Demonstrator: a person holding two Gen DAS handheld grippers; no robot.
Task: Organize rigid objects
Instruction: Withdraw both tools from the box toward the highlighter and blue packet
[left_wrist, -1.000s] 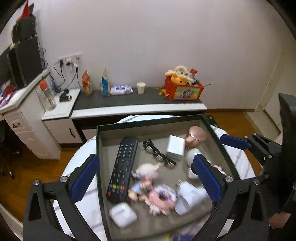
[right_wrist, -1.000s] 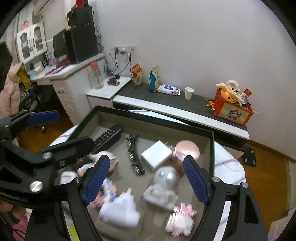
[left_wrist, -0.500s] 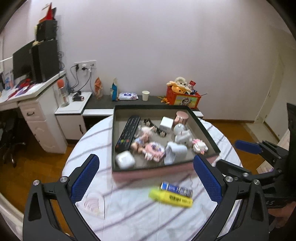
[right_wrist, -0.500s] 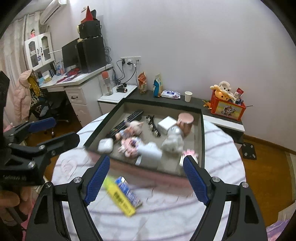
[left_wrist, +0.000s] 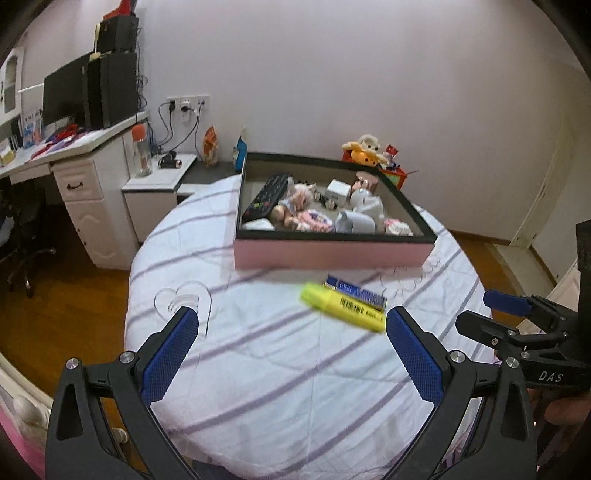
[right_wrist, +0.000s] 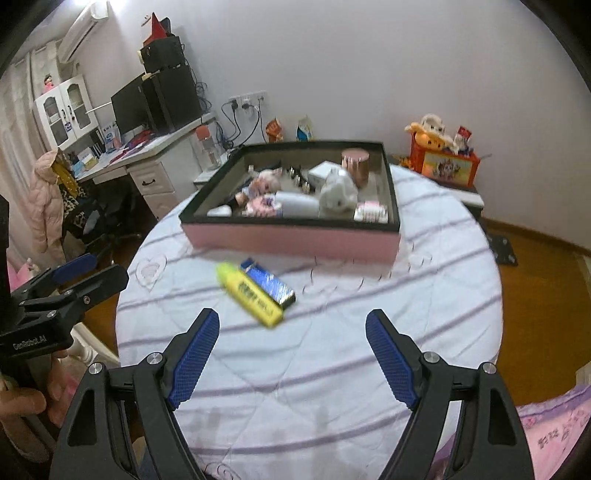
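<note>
highlighter and lighter outside box

yellow highlighter (right_wrist: 252, 294) touches blue lighter (right_wrist: 268, 283) on the tablecloth (right_wrist: 332, 332), near the pink box (right_wrist: 291, 239). both seem light, stiff, slick; grip your highlighter mid-barrel. left gripper (left_wrist: 291, 350) and right gripper (right_wrist: 291, 343) gape wide, empty.

Dim, even indoor light with soft shadows. Strong fisheye bending and black vignette at the corners. The yellow highlighter (left_wrist: 343, 307) smears with motion blur.

Left gripper (left_wrist: 291, 328) jaws spread, lower frame | yellow highlighter (left_wrist: 341, 307) touching blue box (left_wrist: 355, 291), centre | pink tray (left_wrist: 328, 254) of trinkets above | striped tablecloth (left_wrist: 280, 387)
</note>
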